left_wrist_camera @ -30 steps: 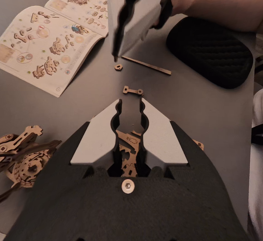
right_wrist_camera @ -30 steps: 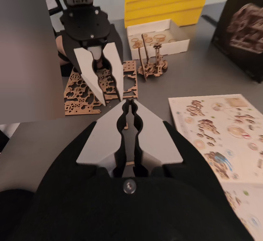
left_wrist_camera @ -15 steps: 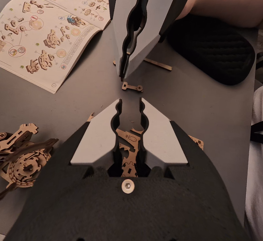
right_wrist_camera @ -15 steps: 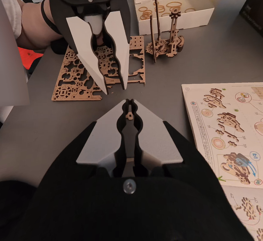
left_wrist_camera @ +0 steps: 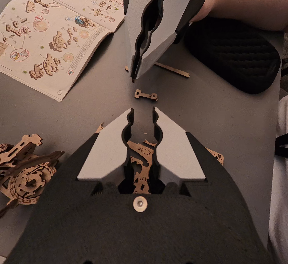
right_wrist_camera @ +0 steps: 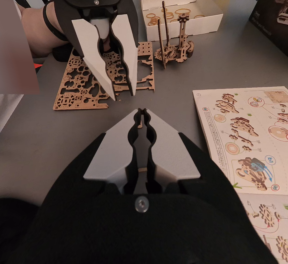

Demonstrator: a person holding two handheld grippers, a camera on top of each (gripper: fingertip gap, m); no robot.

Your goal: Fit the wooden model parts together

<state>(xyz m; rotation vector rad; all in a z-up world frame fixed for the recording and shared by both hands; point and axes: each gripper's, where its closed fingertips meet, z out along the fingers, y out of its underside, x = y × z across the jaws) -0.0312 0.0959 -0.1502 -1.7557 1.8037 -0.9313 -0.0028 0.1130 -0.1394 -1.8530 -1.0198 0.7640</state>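
The grey table (left_wrist_camera: 202, 124) is lying under both grippers. The instruction booklet (right_wrist_camera: 243, 139) is lying right of the right gripper (right_wrist_camera: 142, 110), which is pinching a small wooden piece (left_wrist_camera: 133, 80) between nearly closed tips. The left gripper (left_wrist_camera: 143, 110) is hovering parted and empty, just short of the key-shaped wooden part (left_wrist_camera: 145, 95).
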